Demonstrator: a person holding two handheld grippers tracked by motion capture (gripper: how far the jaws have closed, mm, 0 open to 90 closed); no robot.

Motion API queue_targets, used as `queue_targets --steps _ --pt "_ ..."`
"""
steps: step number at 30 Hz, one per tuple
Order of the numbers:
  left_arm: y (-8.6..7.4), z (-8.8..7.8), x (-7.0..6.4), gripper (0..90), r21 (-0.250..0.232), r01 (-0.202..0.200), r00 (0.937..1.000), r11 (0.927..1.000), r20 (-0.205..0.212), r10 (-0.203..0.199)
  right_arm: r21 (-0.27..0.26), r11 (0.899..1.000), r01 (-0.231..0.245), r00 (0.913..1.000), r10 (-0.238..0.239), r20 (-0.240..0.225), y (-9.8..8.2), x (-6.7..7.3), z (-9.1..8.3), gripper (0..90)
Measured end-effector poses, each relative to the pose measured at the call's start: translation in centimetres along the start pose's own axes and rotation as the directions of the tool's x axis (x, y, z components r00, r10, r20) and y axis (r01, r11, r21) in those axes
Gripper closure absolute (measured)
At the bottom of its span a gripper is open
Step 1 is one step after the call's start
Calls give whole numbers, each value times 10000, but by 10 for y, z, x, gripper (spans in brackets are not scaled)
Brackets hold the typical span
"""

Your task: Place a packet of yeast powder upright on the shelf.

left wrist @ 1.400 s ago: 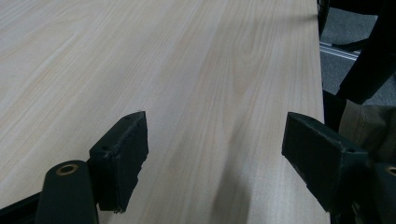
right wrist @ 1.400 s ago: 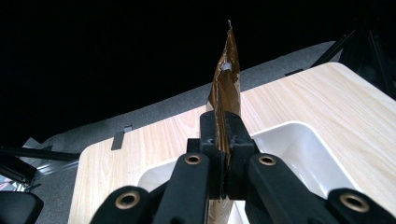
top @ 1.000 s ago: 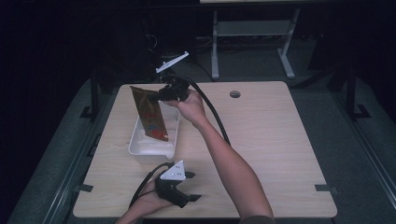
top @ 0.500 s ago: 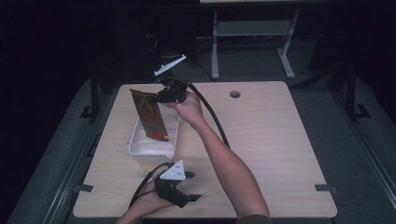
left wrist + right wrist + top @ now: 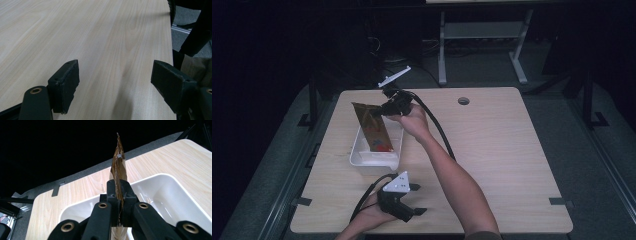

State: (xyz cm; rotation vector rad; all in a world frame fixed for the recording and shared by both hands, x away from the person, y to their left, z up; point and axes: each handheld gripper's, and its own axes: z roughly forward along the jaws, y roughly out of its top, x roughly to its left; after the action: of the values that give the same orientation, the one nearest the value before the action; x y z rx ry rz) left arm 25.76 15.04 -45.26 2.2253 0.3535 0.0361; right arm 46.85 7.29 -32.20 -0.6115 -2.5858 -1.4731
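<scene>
Since the earlier frames, the right gripper (image 5: 379, 111) has been lowered slightly, and the packet (image 5: 373, 127) it carries has been brought down with it, so that the packet's lower end now sits deeper in the tub (image 5: 357, 159). Left gripper (image 5: 414, 199) and tub are unchanged in place.

Nearest the person, the left gripper is seen resting at the table's (image 5: 502, 150) front edge with its jaws spread wide and nothing between them; in the left gripper view its two pads (image 5: 65, 86) are shown apart over bare wood.

Farther off, the white tub is seen on the table's left half. Above it the packet is held tilted, upper end leaning to the left, lower end inside the tub. It is a flat brown-gold pouch with red print near its bottom. In the right gripper view the packet (image 5: 119, 173) is seen edge-on, thin and ribbed, pinched between the closed jaws of the right gripper (image 5: 120, 195).
</scene>
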Motion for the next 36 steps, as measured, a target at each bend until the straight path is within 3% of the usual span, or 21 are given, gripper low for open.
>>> queue_targets --steps 11,36 --pt "0 -1 0 224 -26 21 10000 10000 1 -21 -97 9996 -263 9996 261 -128 -12 -3 8 865" --pt "0 0 0 224 29 -5 10000 10000 -1 5 196 9968 -777 9961 768 432 -28 -15 -9 699"
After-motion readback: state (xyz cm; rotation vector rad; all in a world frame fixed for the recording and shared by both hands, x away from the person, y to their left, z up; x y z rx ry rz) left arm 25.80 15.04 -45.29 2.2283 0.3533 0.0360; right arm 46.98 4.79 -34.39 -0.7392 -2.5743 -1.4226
